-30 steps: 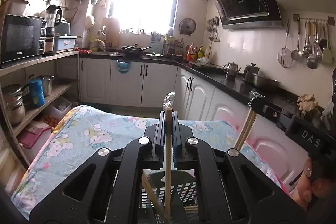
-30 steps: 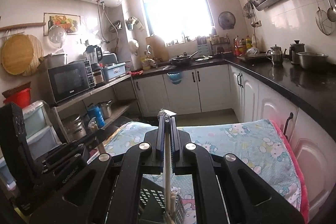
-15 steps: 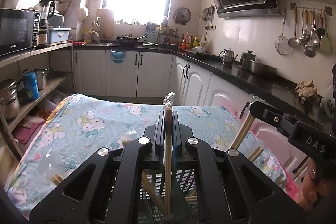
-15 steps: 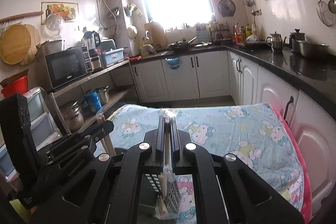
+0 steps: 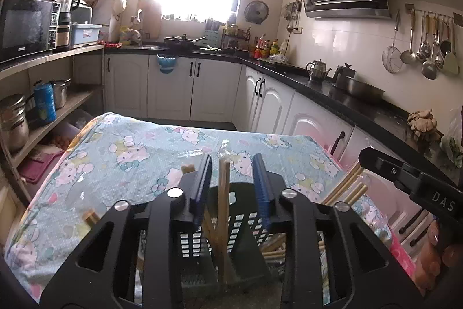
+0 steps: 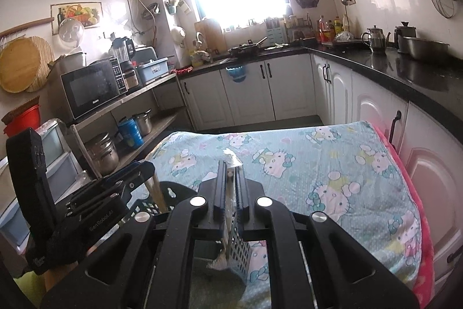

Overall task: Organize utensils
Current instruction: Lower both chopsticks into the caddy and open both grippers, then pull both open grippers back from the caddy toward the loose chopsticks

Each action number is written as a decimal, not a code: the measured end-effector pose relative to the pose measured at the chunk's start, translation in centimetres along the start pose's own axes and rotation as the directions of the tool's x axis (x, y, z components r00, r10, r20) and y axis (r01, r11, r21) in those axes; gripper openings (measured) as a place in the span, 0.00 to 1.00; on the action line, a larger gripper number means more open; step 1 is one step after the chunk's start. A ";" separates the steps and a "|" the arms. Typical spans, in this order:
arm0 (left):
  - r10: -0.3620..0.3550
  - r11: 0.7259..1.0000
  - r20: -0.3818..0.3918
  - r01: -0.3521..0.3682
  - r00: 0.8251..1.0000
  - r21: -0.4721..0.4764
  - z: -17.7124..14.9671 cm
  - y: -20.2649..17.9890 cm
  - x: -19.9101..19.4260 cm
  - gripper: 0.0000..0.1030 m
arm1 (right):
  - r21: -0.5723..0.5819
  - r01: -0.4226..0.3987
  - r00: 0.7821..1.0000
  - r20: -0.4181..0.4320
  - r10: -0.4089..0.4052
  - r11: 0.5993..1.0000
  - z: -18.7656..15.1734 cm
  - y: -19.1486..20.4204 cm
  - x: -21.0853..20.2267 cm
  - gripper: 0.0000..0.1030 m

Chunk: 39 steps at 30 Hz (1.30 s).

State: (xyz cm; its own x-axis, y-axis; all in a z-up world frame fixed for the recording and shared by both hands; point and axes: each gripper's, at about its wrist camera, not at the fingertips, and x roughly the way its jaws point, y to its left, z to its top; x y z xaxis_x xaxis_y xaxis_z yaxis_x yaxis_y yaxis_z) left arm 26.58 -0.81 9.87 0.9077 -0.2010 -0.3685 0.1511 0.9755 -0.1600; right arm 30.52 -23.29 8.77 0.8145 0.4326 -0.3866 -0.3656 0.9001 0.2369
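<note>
Chopsticks [image 5: 222, 193] are standing upright in the black slotted basket [image 5: 240, 225] between the parted fingers of the left claw [image 5: 230, 170], untouched by either, with more sticks leaning in the basket and a few lying loose on the cartoon-print cloth [image 5: 121, 152] covering the surface, so sorting is looking partly done. From the right view, the right claw [image 6: 228, 178] is clamping a plastic-wrapped pair [image 6: 230, 187] above the basket [image 6: 162, 193], awaiting its drop, while a sunlit kitchen of white cabinets [image 6: 249, 89] is surrounding everything.
</note>
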 end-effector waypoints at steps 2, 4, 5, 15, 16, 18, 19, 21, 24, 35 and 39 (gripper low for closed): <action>0.001 1.000 -0.006 -0.001 1.000 -0.005 -0.1 0.1 -0.2 0.27 | 0.000 0.002 1.000 -0.001 -0.002 1.000 -0.1 -0.1 -0.2 0.24; -0.001 1.000 -0.012 0.001 1.000 -0.014 -0.2 0.2 -0.5 0.33 | 0.000 0.002 1.000 -0.002 -0.002 1.000 -0.1 -0.1 -0.4 0.24; -0.001 1.000 -0.016 0.000 1.000 -0.017 -0.3 0.3 -0.6 0.37 | 0.002 0.000 1.000 -0.003 0.000 1.000 -0.1 -0.1 -0.5 0.25; -0.011 0.999 -0.040 0.009 0.999 -0.042 -1.0 0.6 -2.8 0.59 | -0.006 0.012 1.000 -0.003 -0.012 1.000 -1.0 -0.3 -2.5 0.39; -0.015 0.999 -0.042 0.013 0.999 -0.043 -1.1 0.6 -3.1 0.62 | -0.009 0.013 1.000 -0.005 -0.013 1.000 -1.1 -0.3 -2.7 0.40; -0.013 0.999 -0.044 0.012 0.999 -0.041 -1.2 0.7 -3.6 0.68 | -0.013 0.015 1.000 -0.005 -0.015 1.000 -1.4 -0.1 -3.0 0.41; -0.012 0.999 -0.044 0.011 0.999 -0.040 -1.3 0.6 -3.9 0.72 | -0.016 0.016 1.000 -0.004 -0.016 1.000 -1.6 -0.1 -3.2 0.42; -0.014 0.999 -0.044 0.012 0.999 -0.041 -1.4 0.6 -4.3 0.80 | -0.019 0.017 1.000 -0.004 -0.017 1.000 -1.8 0.1 -3.6 0.45; -0.009 0.999 -0.043 0.007 0.999 -0.041 -1.7 0.6 -5.1 0.87 | -0.030 0.012 1.000 -0.004 -0.012 0.999 -2.2 0.4 -4.2 0.47; 0.005 0.998 -0.068 -0.009 0.998 -0.063 -3.4 1.4 -7.1 0.89 | -0.065 0.014 1.000 -0.011 -0.014 0.998 -4.5 1.6 -6.3 0.55; 0.009 0.996 -0.074 -0.015 0.997 -0.082 -4.3 1.7 -7.7 0.89 | -0.077 0.016 1.000 -0.017 -0.017 0.997 -5.5 1.9 -7.1 0.55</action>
State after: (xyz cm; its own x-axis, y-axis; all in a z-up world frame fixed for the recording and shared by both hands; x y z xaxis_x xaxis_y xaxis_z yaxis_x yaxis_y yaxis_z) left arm 18.17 2.05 8.54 0.8775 -0.1986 -0.4365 0.1049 0.9677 -0.2294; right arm 21.62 -24.37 7.08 0.8131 0.4176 -0.4055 -0.3860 0.9083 0.1615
